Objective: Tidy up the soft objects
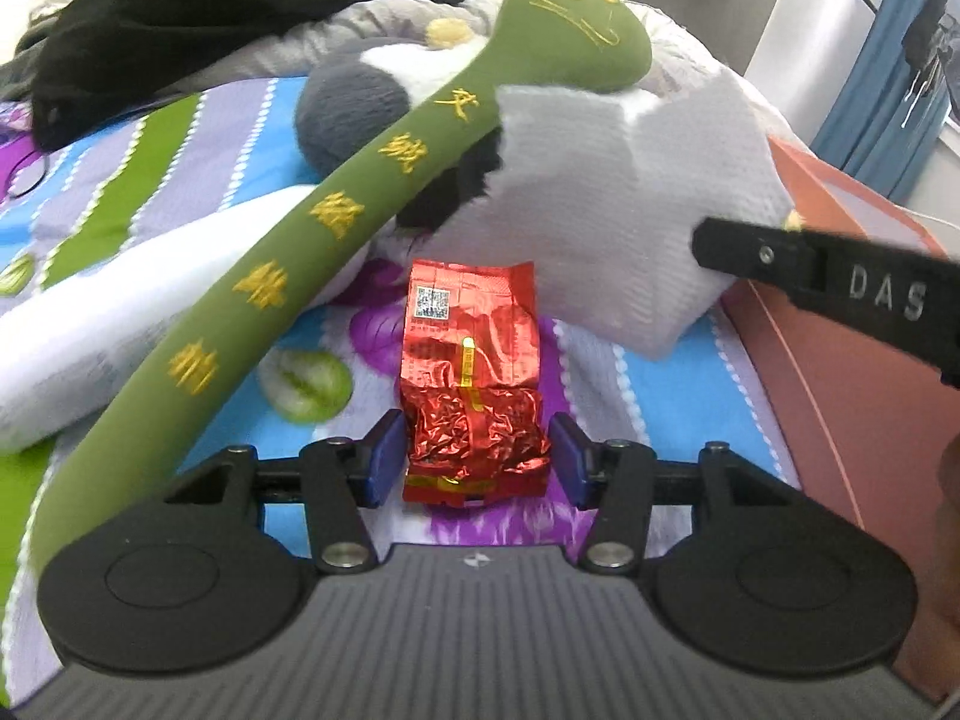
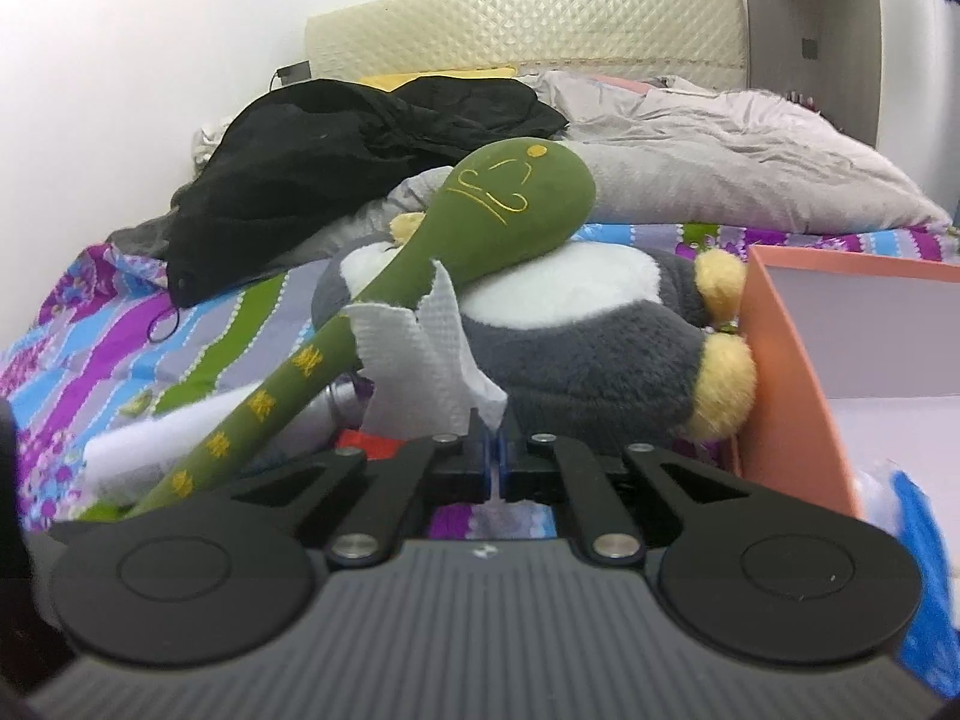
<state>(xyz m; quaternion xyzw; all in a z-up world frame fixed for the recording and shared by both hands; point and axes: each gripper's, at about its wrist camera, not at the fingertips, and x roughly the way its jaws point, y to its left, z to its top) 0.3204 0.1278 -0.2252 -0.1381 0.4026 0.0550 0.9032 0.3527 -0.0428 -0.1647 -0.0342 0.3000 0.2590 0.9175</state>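
Note:
A red foil packet [image 1: 474, 384] lies on the patterned bedsheet [image 1: 672, 384]. My left gripper [image 1: 477, 456] has its blue pads against the packet's two sides, closed on its crinkled lower half. My right gripper [image 2: 497, 450] is shut on a corner of a white paper towel [image 2: 420, 348], which stands up crumpled in front of it. The same towel [image 1: 630, 204] fills the middle of the left wrist view, with the right gripper's black finger [image 1: 780, 264] at its right edge. A long green plush [image 1: 336, 204] with yellow embroidery leans across a grey and white plush toy [image 2: 600, 348].
An open orange box [image 2: 792, 396] stands on the right, against the plush toy's yellow feet. A black garment [image 2: 336, 144] and a grey quilt [image 2: 720, 168] lie heaped towards the headboard. A white soft item [image 1: 120, 324] rests under the green plush [image 2: 372, 312].

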